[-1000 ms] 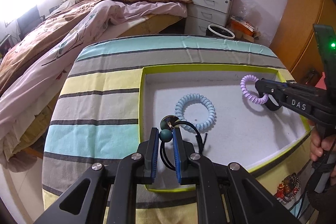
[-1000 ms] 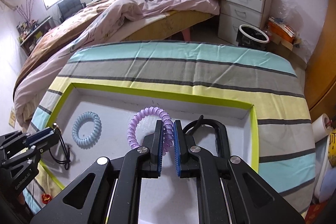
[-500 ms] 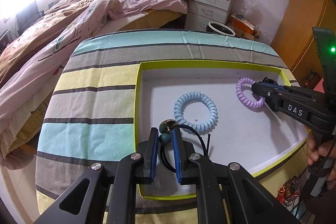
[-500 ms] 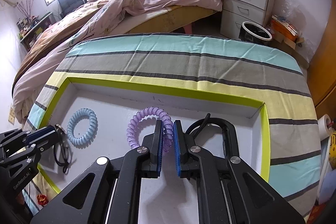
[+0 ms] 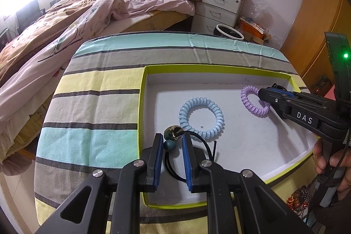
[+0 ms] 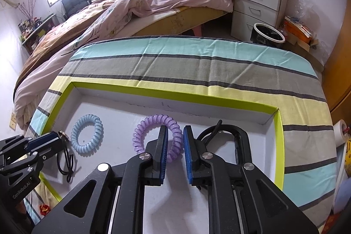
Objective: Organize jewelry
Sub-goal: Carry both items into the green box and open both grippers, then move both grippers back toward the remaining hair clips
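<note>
A striped cloth (image 6: 197, 67) covers the desk, which carries a white tray (image 6: 171, 93) with a lime rim. The left tool (image 5: 172, 144), jaws narrowly apart, has a bead hair tie (image 5: 170, 145) between them at the tray's 7 o'clock. The right tool (image 6: 175, 137), jaws slightly parted, straddles a purple coil band (image 6: 151, 122). A blue coil band (image 5: 200, 116) lies mid-tray. A bed (image 6: 142, 6) stands at 11 o'clock, a white dresser (image 6: 258, 1) at 1 o'clock.

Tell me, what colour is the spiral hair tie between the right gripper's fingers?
The spiral hair tie is light purple, clearest in the right wrist view; the right gripper stands open around it.
</note>
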Tool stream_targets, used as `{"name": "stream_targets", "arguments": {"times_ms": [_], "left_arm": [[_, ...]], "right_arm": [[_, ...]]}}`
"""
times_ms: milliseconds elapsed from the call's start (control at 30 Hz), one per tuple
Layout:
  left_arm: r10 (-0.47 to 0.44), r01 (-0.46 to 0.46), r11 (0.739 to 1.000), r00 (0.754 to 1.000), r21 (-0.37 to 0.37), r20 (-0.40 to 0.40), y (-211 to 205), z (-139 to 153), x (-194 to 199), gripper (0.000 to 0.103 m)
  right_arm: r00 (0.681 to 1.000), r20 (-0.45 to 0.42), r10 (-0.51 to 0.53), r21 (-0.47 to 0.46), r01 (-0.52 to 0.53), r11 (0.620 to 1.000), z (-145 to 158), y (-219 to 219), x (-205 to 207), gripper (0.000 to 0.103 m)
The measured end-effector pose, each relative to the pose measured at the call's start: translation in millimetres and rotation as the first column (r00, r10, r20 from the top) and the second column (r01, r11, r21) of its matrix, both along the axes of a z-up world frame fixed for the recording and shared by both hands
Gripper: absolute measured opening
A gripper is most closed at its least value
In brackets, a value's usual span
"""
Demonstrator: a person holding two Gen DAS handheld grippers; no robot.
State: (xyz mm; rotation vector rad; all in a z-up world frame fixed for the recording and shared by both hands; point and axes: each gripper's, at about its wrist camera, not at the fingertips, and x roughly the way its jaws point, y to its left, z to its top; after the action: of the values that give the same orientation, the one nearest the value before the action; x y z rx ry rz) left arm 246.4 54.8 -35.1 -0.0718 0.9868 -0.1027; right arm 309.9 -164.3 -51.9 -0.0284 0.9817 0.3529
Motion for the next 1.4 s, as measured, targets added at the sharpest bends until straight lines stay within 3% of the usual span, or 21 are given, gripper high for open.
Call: {"name": "stream_targets", "arguments": {"times_ms": [133, 300, 433, 733, 1033, 1300, 1400], "left_arm": [[-0.002, 0.002, 1.0, 1.0, -0.004, 0.013, -1, 4, -4, 0.022], [-0.001, 0.002, 1.0, 0.999, -0.022, 0.036, 0, 13, -14, 0.035], [-0.001, 0.004, 0.998, 0.998, -0.062, 0.063, 4, 23, -27, 0.035], [0.023, -0.011, 0.995, 0.994, -0.101, 0.11, 15, 40, -70, 0.035], [0.042, -0.022, 0.99, 0.989, -0.138, 0.144, 26, 50, -114, 0.036], [0.042, -0.019, 0.987, 0.989, -0.158, 0.14, 32, 46, -147, 0.036], [0.047, -0.024, 0.985, 0.99, -0.17, 0.135, 36, 41, -156, 0.036]], "right_arm": [[1.0, 0.006, 0.002, 0.01, -0.002, 1.0, 4, -1, -3, 0.015], [1.0, 0.022, -0.006, 0.034, 0.005, 0.999, 12, -7, -10, 0.017], [0.999, 0.038, 0.0, 0.067, -0.003, 0.998, 23, -13, -23, 0.037], [0.996, 0.084, 0.005, 0.122, -0.015, 0.992, 42, -26, -66, 0.037], [0.987, 0.144, 0.069, 0.152, -0.091, 0.984, 56, -25, -128, 0.037], [0.976, 0.159, 0.15, 0.117, -0.169, 0.979, 42, -15, -181, 0.037], [0.974, 0.13, 0.186, 0.161, -0.206, 0.965, 33, -12, -194, 0.037]]}}
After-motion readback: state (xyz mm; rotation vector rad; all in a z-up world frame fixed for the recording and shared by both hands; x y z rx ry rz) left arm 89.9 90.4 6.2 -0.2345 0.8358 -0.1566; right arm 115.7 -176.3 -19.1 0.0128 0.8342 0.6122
